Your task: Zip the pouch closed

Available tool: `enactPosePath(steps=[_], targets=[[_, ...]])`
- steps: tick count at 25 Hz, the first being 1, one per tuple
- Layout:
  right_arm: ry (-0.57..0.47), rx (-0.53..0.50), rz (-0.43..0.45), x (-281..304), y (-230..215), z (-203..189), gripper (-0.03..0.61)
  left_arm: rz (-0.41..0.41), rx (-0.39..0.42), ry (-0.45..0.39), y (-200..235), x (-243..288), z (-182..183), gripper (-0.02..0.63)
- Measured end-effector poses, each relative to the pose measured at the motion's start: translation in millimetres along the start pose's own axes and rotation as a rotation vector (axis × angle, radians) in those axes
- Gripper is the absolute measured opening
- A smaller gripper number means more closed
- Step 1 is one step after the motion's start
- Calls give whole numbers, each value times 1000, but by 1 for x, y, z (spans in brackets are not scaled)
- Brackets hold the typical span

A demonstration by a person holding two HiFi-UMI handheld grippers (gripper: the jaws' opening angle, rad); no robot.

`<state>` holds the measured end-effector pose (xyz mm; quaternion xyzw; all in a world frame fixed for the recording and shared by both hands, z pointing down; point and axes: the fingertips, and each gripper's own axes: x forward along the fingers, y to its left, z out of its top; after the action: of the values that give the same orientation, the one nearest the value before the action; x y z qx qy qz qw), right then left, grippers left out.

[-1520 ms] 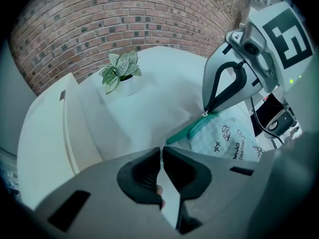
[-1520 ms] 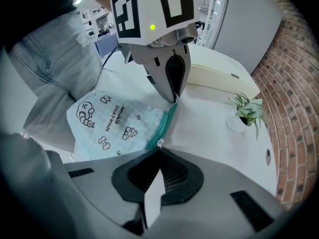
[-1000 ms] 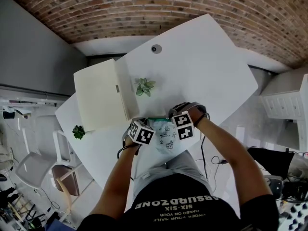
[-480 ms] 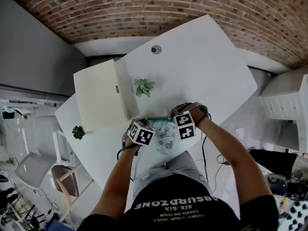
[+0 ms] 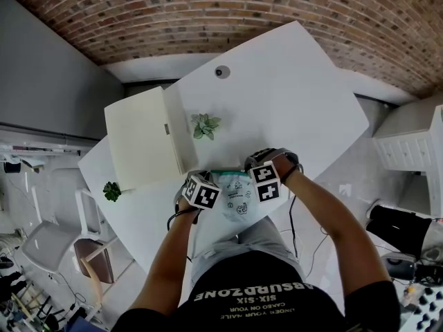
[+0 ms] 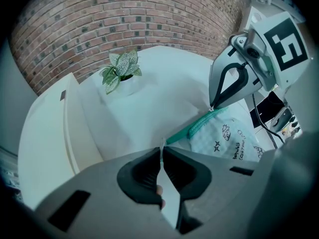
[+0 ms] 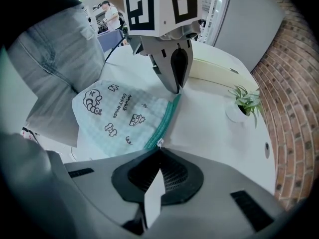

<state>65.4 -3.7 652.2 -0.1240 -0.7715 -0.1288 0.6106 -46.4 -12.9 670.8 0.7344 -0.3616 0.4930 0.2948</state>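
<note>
The pouch (image 5: pixel 239 198) was a pale blue-green check with black doodles and lettering, and its zip edge (image 7: pixel 167 119) was teal. The table (image 5: pixel 291 95) was white, the wall (image 5: pixel 208 12) red-brown brick with pale mortar. The plant (image 5: pixel 205 124) had green, pale-veined leaves. The box (image 5: pixel 138 140) was cream. The left gripper (image 6: pixel 162 151) and right gripper (image 7: pixel 159 152) were grey with black pads, and their cubes (image 5: pixel 203 193) were white with black squares.

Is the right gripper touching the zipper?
Touching. The right gripper view shows the right gripper shut on the near end of the teal zipper, with no gap at the tips.
</note>
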Motion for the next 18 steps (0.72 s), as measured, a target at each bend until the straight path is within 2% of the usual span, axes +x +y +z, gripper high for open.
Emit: enactPosePath(steps=[18], targets=[[8, 49, -43, 0, 9, -17, 0, 0, -6, 3, -1, 0, 1, 25]])
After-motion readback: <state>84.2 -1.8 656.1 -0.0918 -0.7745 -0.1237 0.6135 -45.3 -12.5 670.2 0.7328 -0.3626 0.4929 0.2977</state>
